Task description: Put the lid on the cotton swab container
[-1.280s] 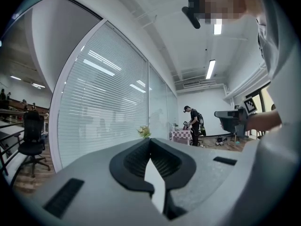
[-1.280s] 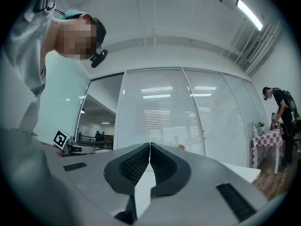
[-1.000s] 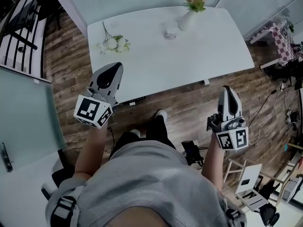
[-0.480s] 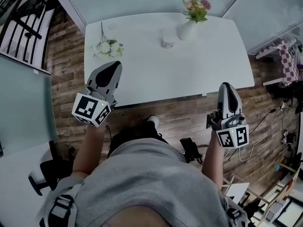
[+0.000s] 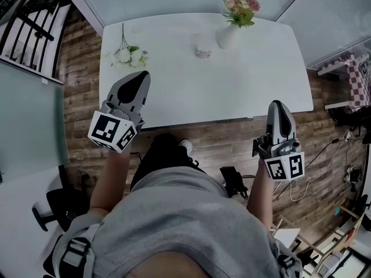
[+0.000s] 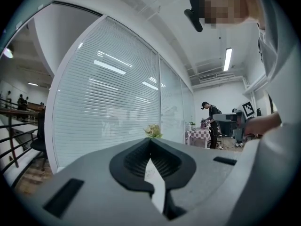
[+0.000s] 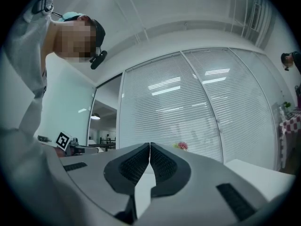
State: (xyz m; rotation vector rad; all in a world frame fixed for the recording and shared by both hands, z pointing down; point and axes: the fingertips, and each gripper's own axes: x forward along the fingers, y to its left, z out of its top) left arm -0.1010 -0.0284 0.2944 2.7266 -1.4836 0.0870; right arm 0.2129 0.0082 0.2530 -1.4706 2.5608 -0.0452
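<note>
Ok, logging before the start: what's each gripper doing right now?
Left gripper: closed, empty.
Right gripper: closed, empty.

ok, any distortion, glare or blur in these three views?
Head view: sharp and evenly lit, but dim and washed out; the table edges bow from the wide lens. Left gripper view: heavy fisheye with black corners, ceiling-light streaks on the blinds, left claw blocking the lower frame. Right gripper view: same fisheye and streaks.
</note>
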